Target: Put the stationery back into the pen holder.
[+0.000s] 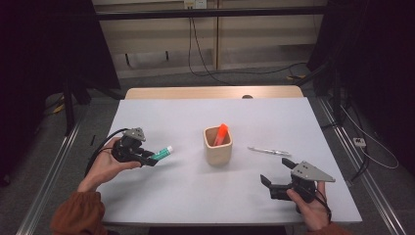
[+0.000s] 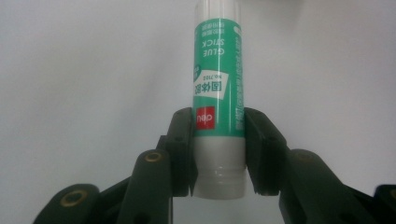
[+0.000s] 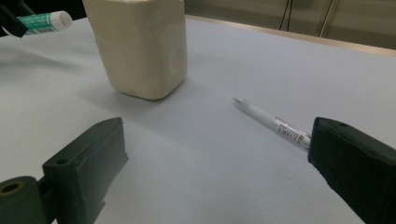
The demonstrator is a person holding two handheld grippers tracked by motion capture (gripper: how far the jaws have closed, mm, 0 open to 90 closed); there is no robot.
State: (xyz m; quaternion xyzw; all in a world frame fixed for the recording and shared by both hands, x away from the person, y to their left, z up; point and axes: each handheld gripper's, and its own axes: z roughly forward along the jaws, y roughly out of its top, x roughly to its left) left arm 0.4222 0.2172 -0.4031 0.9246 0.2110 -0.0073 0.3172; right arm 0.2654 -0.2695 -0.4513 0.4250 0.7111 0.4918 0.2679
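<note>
From the high view, the left hand lies low on the left side of the table, palm up, and holds the left gripper pointing toward the middle. Its jaws are clamped on a glue stick, which sticks out toward the cup and sits just above the table. The cup is pale, with round corners, and stands in the middle. An orange marker leans inside it. A thin white pen lies flat to the right of the cup. The right hand rests near the front right edge, and the right gripper points left with its jaws apart. A grey plate with three corners sits on top of it. The table top is smooth and light grey.

In the left gripper view, the two black jaws squeeze the glue stick near its white bottom end. The tube is round, with a green label. You can read "GLUE STICK" upside down, a red "deli" mark and some Chinese writing.

In the right gripper view, the black jaws stand wide apart with nothing between them. The cup looks smooth and creamy. The pen lies near the right-side jaw and has a small label too tiny to read. The glue stick shows far off at the top left.
</note>
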